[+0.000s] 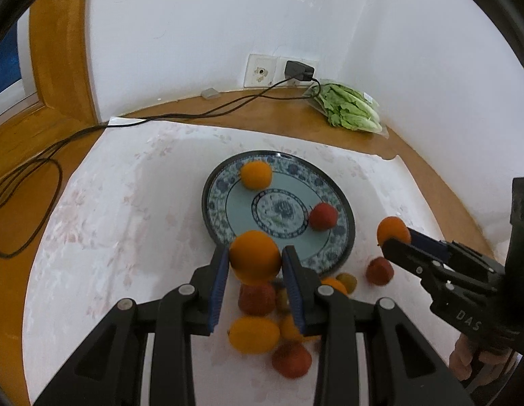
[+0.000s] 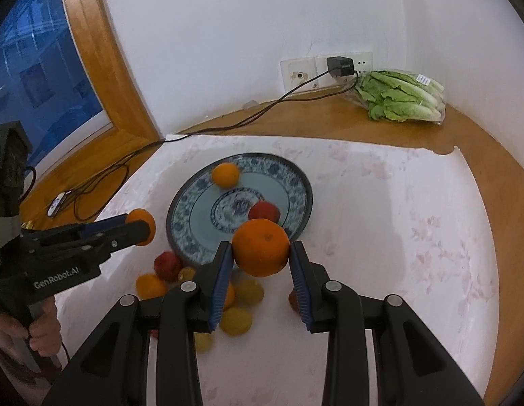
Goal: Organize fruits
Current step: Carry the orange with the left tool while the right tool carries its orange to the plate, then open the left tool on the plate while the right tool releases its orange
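My left gripper [image 1: 256, 252] is shut on an orange [image 1: 255, 260] and holds it above the near rim of the blue patterned plate [image 1: 235, 209]. My right gripper [image 2: 262, 247] is shut on another orange [image 2: 262, 253], also over the plate's [image 2: 201, 213] near edge. Each gripper shows in the other view, the right gripper [image 1: 397, 238] at the right and the left gripper [image 2: 140, 225] at the left. On the plate lie one orange [image 1: 256, 175] and one red fruit [image 1: 323, 216]. Several loose red, orange and yellow fruits [image 1: 257, 299] [image 2: 235, 320] lie on the cloth below the grippers.
A white flowered cloth [image 1: 126, 203] covers the wooden table [image 1: 279, 111]. A bagged lettuce [image 2: 400, 99] lies at the back right by the wall. A black charger [image 2: 340, 66] sits in the socket; its cable [image 1: 194, 115] trails left. A hand [image 2: 42, 331] holds the left gripper's handle.
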`<state>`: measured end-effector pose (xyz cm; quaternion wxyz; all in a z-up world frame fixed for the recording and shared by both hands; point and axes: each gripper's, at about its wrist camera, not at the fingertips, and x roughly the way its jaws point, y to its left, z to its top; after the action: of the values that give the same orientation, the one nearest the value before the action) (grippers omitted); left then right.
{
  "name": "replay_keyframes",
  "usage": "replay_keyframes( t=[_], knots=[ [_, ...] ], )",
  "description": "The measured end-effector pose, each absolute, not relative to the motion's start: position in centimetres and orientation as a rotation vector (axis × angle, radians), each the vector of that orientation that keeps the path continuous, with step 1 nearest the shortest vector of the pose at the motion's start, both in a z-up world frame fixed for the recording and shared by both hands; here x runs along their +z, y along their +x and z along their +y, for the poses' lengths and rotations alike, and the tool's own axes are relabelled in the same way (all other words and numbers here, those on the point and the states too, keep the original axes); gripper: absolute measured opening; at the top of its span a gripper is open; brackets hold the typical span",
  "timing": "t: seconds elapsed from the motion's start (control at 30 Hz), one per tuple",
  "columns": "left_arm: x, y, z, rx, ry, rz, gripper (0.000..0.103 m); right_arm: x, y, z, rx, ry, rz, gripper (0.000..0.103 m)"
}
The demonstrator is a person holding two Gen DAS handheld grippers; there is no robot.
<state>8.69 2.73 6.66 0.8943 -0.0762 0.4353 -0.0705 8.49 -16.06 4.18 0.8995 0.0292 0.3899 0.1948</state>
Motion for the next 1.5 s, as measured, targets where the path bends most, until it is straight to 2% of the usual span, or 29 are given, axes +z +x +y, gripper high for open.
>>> replay_keyframes(
  t=[0.63, 1.33, 1.5],
  knots=[
    [3.8, 14.1, 1.6, -0.150, -0.112, 0.894, 0.034, 2.0, 13.7, -15.8, 0.339, 0.065, 0.802, 0.035],
    [2.0, 15.3, 1.0, -0.131, -0.084, 0.921, 0.034, 0.7, 15.0, -15.3, 0.342, 0.042, 0.808, 0.036],
    [2.0, 15.3, 0.9, -0.126, -0.075, 0.918, 0.046, 0.7, 15.1, -15.2, 0.350, 0.053, 0.812, 0.036]
  ],
)
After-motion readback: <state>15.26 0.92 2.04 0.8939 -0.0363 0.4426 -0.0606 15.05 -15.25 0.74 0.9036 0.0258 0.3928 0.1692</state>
